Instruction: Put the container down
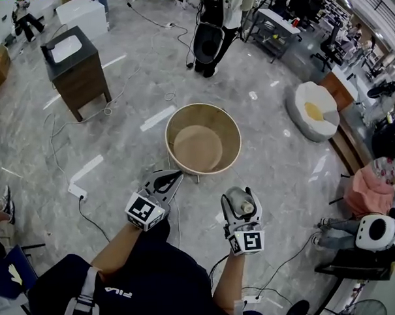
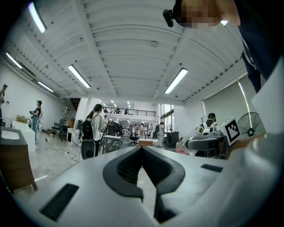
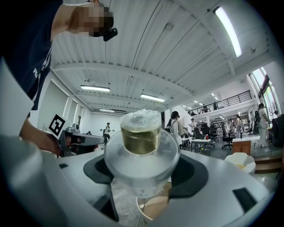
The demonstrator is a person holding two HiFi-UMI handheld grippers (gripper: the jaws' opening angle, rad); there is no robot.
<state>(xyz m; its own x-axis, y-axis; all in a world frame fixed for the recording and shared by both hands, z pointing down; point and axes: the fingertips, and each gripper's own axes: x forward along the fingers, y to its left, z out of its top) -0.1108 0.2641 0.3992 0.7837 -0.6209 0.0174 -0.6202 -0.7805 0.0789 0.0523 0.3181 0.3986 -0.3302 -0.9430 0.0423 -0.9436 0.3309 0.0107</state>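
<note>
**Container (image 3: 141,133) carried, set-down not yet begun**
The clear, gold-capped container is clamped between the jaws of the right gripper (image 1: 242,200), above the floor (image 1: 119,157) and just short of the round wooden tub (image 1: 202,106). The next move probably calls for lowering it onto a surface, then releasing. Both forearms reach forward; the left gripper (image 1: 173,179) hovers nearby, jaws pressed together on nothing.

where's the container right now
In the head view the clear container is clamped in the right gripper, low and right of centre, above the floor just short of the wooden tub.
</note>
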